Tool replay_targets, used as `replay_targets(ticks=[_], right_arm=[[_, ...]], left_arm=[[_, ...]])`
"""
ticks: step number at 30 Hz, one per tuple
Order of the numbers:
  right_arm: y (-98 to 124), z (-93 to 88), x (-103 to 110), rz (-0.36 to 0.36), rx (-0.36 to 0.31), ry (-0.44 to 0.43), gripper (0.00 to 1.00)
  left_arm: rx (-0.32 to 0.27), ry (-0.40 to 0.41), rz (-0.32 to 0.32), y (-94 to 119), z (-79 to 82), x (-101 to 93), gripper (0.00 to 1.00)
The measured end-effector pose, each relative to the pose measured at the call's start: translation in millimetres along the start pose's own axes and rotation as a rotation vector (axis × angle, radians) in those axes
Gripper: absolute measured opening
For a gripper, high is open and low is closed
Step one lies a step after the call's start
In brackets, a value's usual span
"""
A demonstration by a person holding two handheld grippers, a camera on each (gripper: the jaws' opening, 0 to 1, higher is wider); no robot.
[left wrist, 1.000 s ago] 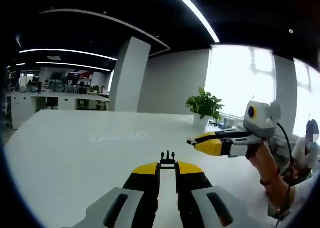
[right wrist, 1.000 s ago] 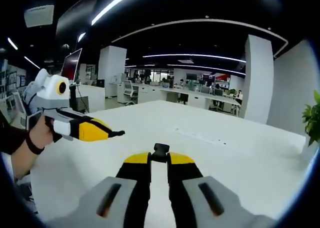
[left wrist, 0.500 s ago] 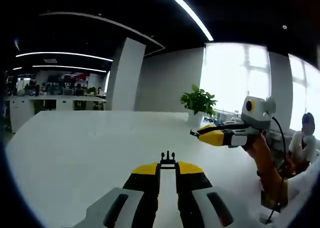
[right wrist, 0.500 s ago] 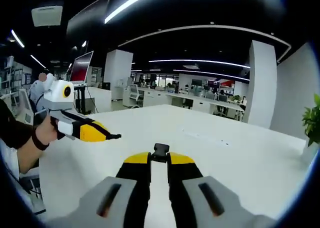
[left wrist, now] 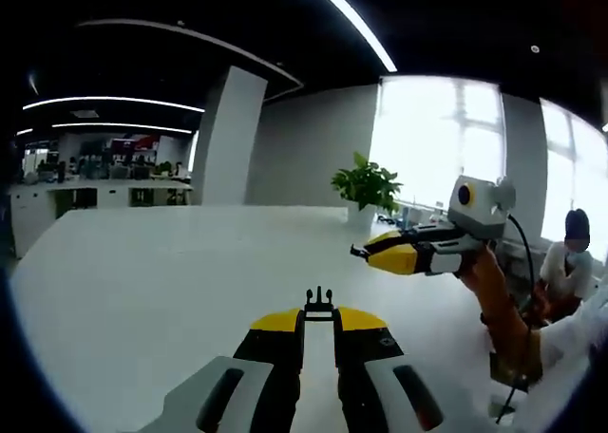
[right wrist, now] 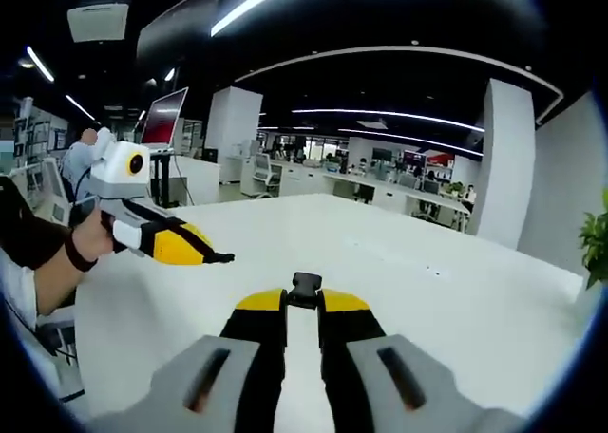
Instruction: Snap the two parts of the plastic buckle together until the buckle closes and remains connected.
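Left claw (left wrist: 319, 314) pinches pronged black plastic buckle part (left wrist: 319, 301); right claw (right wrist: 304, 296) blocky part (right wrist: 305, 287), probably socket.

White table (left wrist: 142, 272), bright windows (left wrist: 432, 139), potted plant (left wrist: 366, 181), ceiling light strips (right wrist: 380, 112).

Open-plan office, rows of desks (right wrist: 389, 191), monitor (right wrist: 161, 120), ceiling light strips (right wrist: 380, 112), potted plant (left wrist: 367, 184)

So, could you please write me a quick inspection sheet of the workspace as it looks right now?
Surface: white table, bare where visible.
Job's things: pronged buckle part in left tongs; socket buckle part in right tongs; not joined, held apart in the air.
Clutter: nothing seen.
Grippers: both shut on their parts.
Cables: one dark cable behind the right tongs.
Surroundings: potted plant, windows, pillar, desks, monitor.
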State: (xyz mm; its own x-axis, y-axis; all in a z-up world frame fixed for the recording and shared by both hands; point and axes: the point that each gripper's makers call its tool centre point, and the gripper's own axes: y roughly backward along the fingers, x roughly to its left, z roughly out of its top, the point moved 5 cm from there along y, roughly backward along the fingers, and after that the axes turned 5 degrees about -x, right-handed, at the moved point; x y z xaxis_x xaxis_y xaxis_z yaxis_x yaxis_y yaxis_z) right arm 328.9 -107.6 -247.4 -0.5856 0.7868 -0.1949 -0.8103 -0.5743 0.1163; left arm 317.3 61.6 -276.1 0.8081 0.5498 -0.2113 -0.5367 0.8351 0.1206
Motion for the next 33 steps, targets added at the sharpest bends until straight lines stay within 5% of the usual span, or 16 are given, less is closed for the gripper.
replay_targets(ticks=[17, 26, 33], right_arm=[[-5.6, -21.8, 18.3, 0.225, 0.065, 0.032, 0.11], [-4.3, -31.9, 25.7, 0.332, 0.080, 0.055, 0.11], [-5.7, -35.7, 31.7, 0.413, 0.097, 0.076, 0.11]], left_arm=[[0.093, -0.085, -0.044, 0.3, -6.7, 7.2, 0.10], [0.096, -0.135, -0.182, 4.7, -12.4, 3.0, 0.10], [0.117, -0.161, -0.210, 6.1, -17.0, 3.1, 0.10]])
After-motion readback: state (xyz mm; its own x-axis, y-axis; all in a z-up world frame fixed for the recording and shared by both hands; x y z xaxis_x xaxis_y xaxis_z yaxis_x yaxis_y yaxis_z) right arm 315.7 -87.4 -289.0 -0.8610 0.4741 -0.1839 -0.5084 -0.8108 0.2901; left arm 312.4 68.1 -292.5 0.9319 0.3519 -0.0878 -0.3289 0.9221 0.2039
